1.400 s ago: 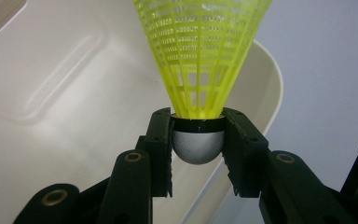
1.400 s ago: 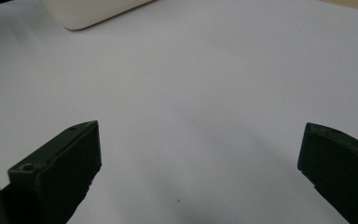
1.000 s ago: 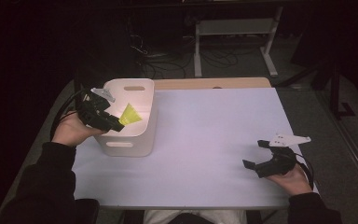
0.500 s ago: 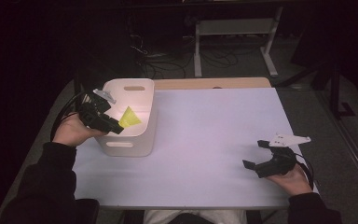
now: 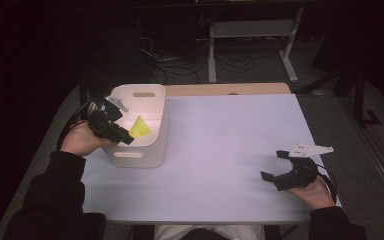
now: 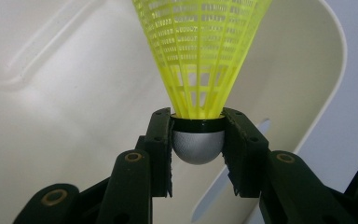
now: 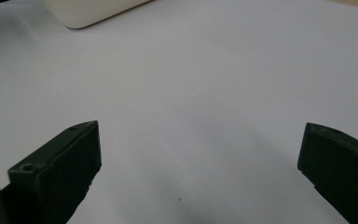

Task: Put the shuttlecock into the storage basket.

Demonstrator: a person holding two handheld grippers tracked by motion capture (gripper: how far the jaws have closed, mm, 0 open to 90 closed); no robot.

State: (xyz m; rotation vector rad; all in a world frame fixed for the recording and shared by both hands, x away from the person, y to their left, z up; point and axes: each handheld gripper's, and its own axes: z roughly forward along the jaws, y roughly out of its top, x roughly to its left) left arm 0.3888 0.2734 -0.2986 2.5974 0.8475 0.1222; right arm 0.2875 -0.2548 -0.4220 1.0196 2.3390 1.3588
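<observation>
The shuttlecock (image 6: 200, 51) has a neon-yellow skirt in an open lattice of ribs, a black band beneath it and a silvery grey, finely speckled cap. The bin (image 5: 145, 127) is cream white (plain, no pattern). The mat (image 5: 230, 150) is pale lilac-white over a tan table (image 5: 230, 89). Both grippers (image 5: 125, 136) (image 5: 272, 167) are black; the sleeves (image 5: 55, 195) too.

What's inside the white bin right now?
Over the bin, the left gripper holds a yellow shuttlecock by its cork. Visible walls look bare; the shuttlecock and gripper hide part of the floor.
</observation>
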